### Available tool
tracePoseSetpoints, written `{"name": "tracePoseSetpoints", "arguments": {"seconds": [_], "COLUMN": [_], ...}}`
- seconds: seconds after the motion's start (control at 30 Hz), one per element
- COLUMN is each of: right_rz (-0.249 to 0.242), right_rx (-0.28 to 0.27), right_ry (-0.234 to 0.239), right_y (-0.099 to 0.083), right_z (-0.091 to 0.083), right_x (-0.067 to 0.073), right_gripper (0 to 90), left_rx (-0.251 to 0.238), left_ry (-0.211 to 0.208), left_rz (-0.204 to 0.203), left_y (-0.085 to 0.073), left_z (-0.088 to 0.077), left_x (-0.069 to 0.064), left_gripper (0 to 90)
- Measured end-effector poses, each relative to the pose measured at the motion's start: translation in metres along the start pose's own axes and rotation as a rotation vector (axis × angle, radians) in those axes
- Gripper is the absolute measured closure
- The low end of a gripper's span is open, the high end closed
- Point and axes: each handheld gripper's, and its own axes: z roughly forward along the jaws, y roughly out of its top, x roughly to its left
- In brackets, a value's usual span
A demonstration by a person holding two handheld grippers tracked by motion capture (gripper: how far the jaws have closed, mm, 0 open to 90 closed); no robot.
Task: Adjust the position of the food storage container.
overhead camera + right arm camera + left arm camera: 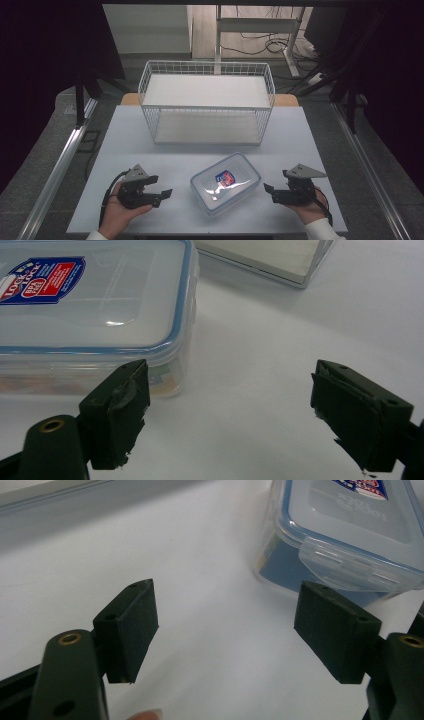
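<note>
You have your left gripper (159,186) and right gripper (270,190) resting low at the near edge of the table (125,145), jaws wide and holding nothing. Between the 2 lies the lidded plastic container (226,183), askew, touched by neither. Beyond it stands the wire basket (207,102), which looks empty. Nothing seems begun; your likely next move is closing in on the container from both sides.

Count: one lidded plastic container (226,183), one white wire basket (207,102), two hand-held grippers, left (161,191) and right (270,192), one desk (130,145).
</note>
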Motion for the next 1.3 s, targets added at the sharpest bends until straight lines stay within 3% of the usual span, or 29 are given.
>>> {"name": "tracePoseSetpoints", "arguments": {"seconds": [0.27, 0.47, 0.6, 0.77, 0.93, 1.3], "right_rz": [0.025, 0.035, 0.034, 0.003, -0.015, -0.143], "right_rx": [0.014, 0.018, 0.027, 0.038, 0.034, 0.057], "right_ry": [0.023, 0.041, 0.051, 0.063, 0.12, 0.231], "right_y": [-0.004, -0.001, 0.0, 0.007, 0.014, 0.028], "right_z": [-0.002, -0.004, -0.004, -0.008, -0.011, -0.017], "right_x": [-0.005, -0.01, -0.008, -0.001, 0.005, 0.027], "right_gripper": [20.0, 21.0, 23.5, 28.3, 36.3, 57.2], "left_rx": [-0.012, 0.005, 0.006, 0.023, 0.016, 0.026], "left_ry": [0.011, 0.039, 0.037, 0.046, 0.046, 0.05], "left_rz": [-0.029, 0.029, 0.035, 0.046, 0.038, 0.058], "left_y": [0.004, 0.003, 0.002, -0.002, -0.002, -0.003], "left_z": [0.001, 0.003, 0.002, 0.0, -0.002, -0.001], "left_x": [0.007, 0.004, 0.003, 0.003, 0.003, 0.001], "left_gripper": [24.9, 23.5, 22.9, 22.8, 22.9, 22.6]}}
